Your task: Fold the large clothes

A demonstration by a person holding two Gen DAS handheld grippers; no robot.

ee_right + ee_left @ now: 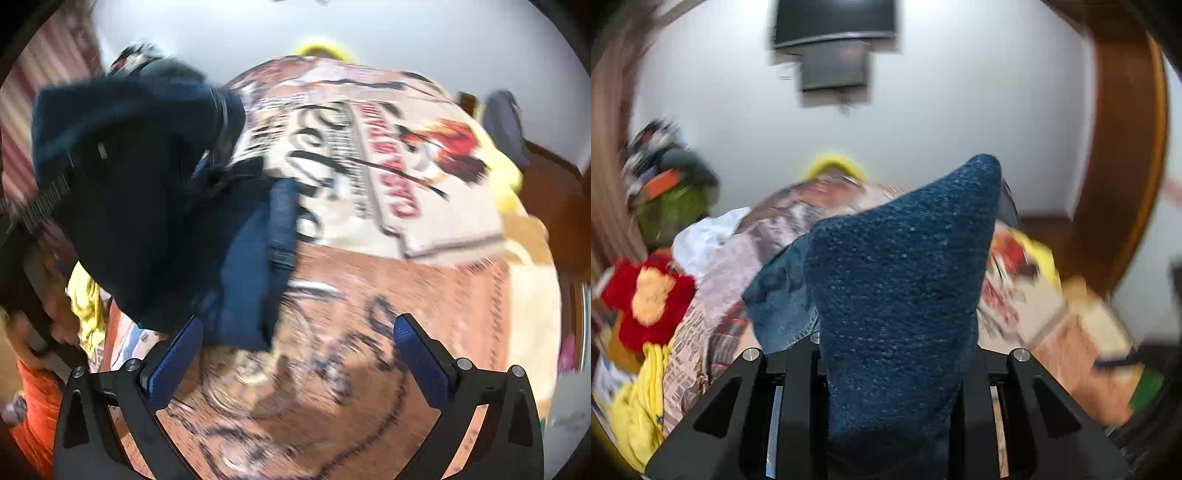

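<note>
White wall behind; on the printed bedspread (424,206), the left gripper (894,354) clamps blue jeans (905,258) rising between its fingers, while the right gripper (299,354) gapes empty beside them.

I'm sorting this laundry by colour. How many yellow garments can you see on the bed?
2, as far as the blur allows: one yellow garment bunched at the bed's near left edge, another peeking over the far side of the printed bedspread. More may be hidden under the blue garment.
</note>
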